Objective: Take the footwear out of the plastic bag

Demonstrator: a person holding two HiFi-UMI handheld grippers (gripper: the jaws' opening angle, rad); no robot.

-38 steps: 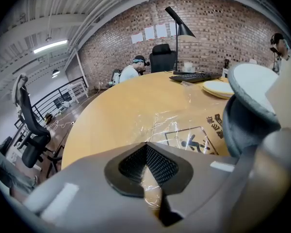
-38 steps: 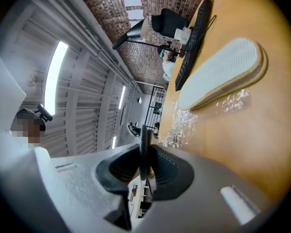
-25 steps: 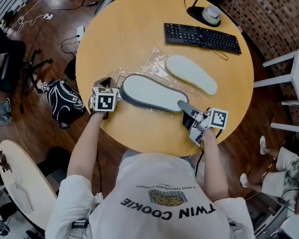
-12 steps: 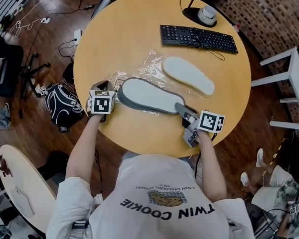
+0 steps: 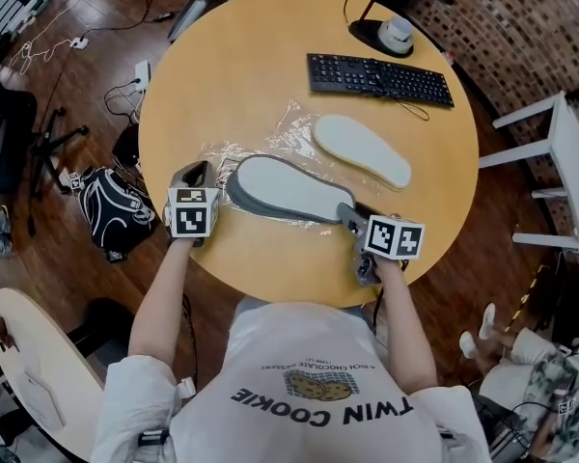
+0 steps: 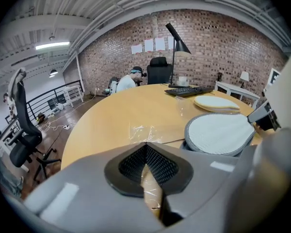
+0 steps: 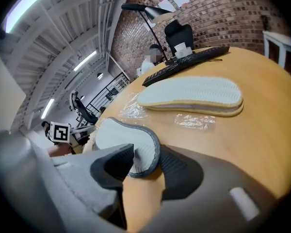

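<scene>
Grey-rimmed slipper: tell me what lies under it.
A clear plastic bag spreads out around the grey-rimmed slipper on the table. Whether the film continues beneath the sole cannot be seen, because the slipper covers it.

Office; keyboard [image 5: 379,77], desk lamp [image 6: 177,43], brick wall [image 6: 213,42].

Far and left part of table [image 5: 232,66] bare, wide room for a pass; centre blocked by grey-rimmed slipper [image 5: 285,189] lying over plastic bag [image 5: 294,123]; yellow-rimmed slipper [image 5: 361,149] just beside it, to the right; narrow bare lane btwn that one & keyboard [image 5: 379,78]; lamp base [image 5: 396,35] blocks far edge behind keyboard; near edge only a thin strip.
</scene>
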